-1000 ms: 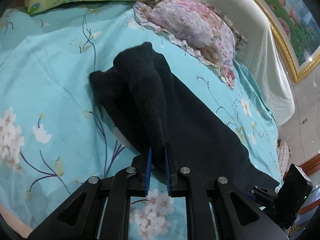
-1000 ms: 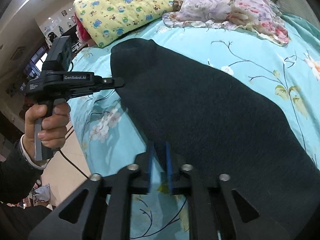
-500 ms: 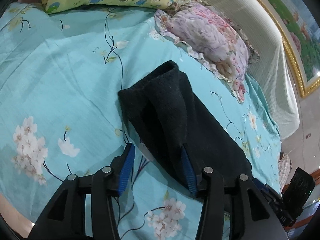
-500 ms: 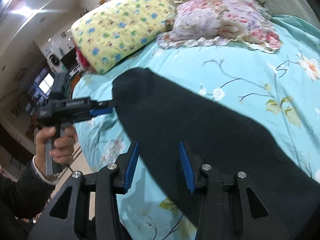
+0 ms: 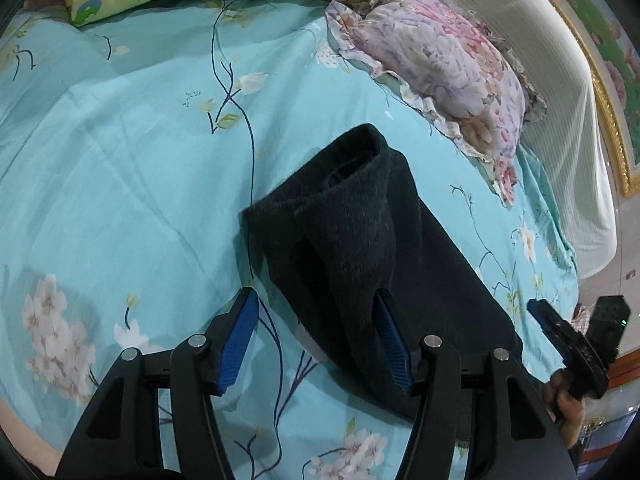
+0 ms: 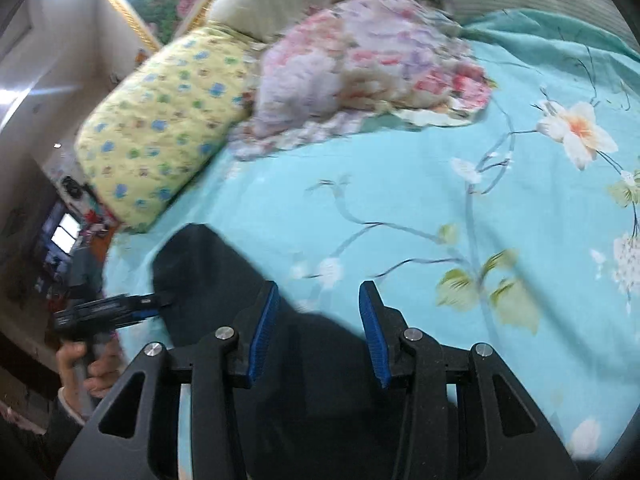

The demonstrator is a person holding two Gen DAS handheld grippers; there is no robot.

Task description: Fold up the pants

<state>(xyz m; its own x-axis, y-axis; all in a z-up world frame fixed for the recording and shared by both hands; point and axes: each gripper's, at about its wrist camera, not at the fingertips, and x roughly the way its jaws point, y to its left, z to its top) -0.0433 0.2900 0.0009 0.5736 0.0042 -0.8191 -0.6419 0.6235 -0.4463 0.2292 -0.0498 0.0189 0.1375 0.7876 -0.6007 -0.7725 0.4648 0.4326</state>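
Left wrist view has the black pants (image 5: pixel 372 248) lying as a long dark strip on the teal flowered bed (image 5: pixel 120 168), running from the near edge diagonally toward the pillows at the head. A bunched fold of cloth sits on top at the far end. The left tool (image 5: pixel 316 340) has just been opening; its jaws stand apart, one blue pad off on the sheet side, the other right against the draped fold, nothing pinched.

Over on the right wrist view, the right tool (image 6: pixel 318 332) has also been letting go, jaws parted over the dark cloth without gripping it. It's blurry there, so I can't swear the pads are clear of the fabric, but it looks like it.

So the strip's long axis runs away from both tools, left tool near one end, right tool further along. My guess is the next grab goes for an end to bring it lengthwise over.
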